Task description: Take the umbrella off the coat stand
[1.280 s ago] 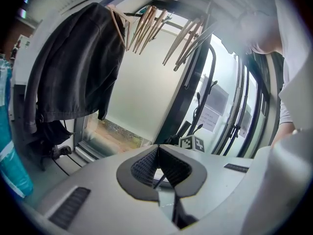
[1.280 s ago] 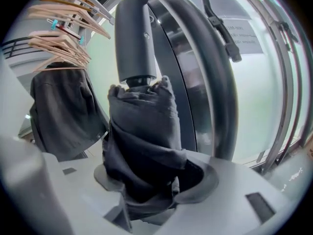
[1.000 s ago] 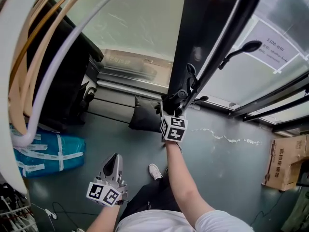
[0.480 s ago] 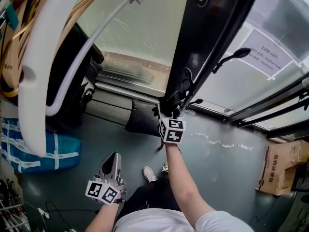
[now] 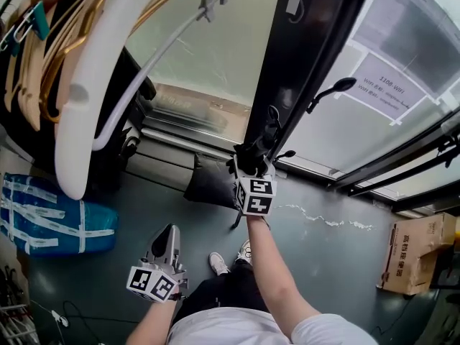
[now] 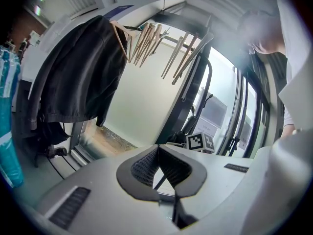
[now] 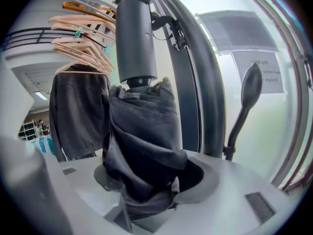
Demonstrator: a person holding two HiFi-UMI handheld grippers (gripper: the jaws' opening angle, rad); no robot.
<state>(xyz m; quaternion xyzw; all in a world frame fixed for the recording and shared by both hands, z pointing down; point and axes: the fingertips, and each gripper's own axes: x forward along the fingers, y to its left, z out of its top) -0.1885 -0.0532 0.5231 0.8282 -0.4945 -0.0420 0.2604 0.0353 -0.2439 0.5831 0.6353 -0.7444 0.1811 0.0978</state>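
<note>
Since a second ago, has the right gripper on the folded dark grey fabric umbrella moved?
Yes. The right gripper, shut on the umbrella, rose: in the head view it was level with the white floor crack and now sits above it.

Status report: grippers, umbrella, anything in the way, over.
Right gripper shut on the folded umbrella fabric. Left gripper shut, empty, held low. Umbrella close against coat stand pole; hook just beside it.
</note>
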